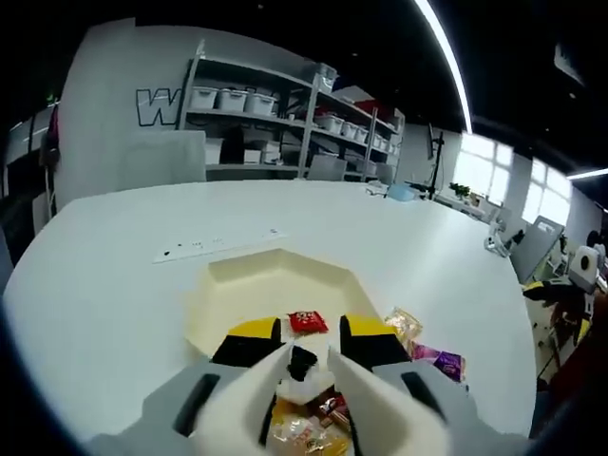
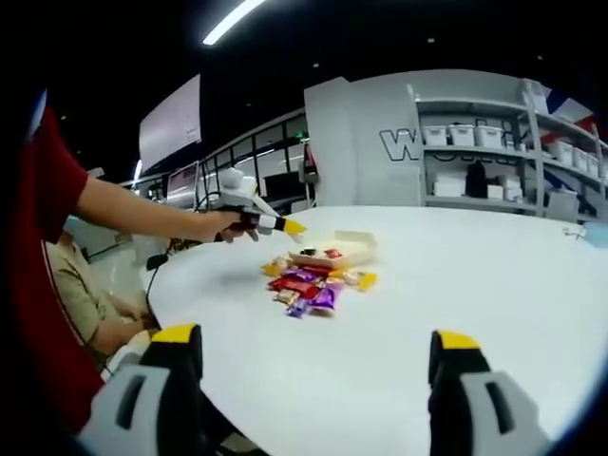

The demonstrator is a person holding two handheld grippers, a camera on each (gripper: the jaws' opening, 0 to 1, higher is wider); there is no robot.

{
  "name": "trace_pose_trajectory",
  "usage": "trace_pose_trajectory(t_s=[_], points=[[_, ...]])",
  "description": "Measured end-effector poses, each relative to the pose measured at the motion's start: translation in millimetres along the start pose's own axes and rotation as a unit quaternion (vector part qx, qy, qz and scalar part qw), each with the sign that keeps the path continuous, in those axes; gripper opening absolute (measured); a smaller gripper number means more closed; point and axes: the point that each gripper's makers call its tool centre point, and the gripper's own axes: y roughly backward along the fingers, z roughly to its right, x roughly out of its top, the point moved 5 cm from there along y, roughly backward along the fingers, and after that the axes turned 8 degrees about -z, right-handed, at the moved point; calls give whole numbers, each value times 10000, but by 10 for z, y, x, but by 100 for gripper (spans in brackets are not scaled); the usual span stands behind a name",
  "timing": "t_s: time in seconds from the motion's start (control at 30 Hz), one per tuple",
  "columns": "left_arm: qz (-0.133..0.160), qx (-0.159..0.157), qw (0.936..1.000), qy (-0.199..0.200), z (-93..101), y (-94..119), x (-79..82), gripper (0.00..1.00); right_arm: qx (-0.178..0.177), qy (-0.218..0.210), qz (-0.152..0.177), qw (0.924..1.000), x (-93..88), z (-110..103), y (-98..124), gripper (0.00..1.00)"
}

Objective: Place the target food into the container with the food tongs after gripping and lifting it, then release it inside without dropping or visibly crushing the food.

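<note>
White surface (image 1: pixel 114 285) under both hand-held grippers. Left hand-held gripper (image 1: pixel 309 353) w/ jaws nearly closed, pinching a small black-and-white wrapped snack (image 1: pixel 301 363), just short of cream container (image 1: pixel 228 285). Red packet (image 1: pixel 307 321) already inside container, just ahead of tips. Pile of wrapped snacks (image 1: pixel 304 432) beneath & to right of jaws. Right hand-held gripper (image 2: pixel 313 347) spread wide, holding nothing, well back from pile (image 2: pixel 309 285) & container (image 2: pixel 353 249); left hand-held gripper seen ahead-left, over container edge.
</note>
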Motion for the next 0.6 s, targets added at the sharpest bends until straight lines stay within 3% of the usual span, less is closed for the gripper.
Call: trace_pose_trajectory(t_s=[0.4, 0.6], points=[[42, 45, 10000, -2, -49, 166, 19, 24, 84, 34, -3, 10000, 20, -47, -37, 99], [-3, 49, 10000, -29, -16, 256, -69, 24, 143, 45, -16, 9999, 11, -104, -41, 99]])
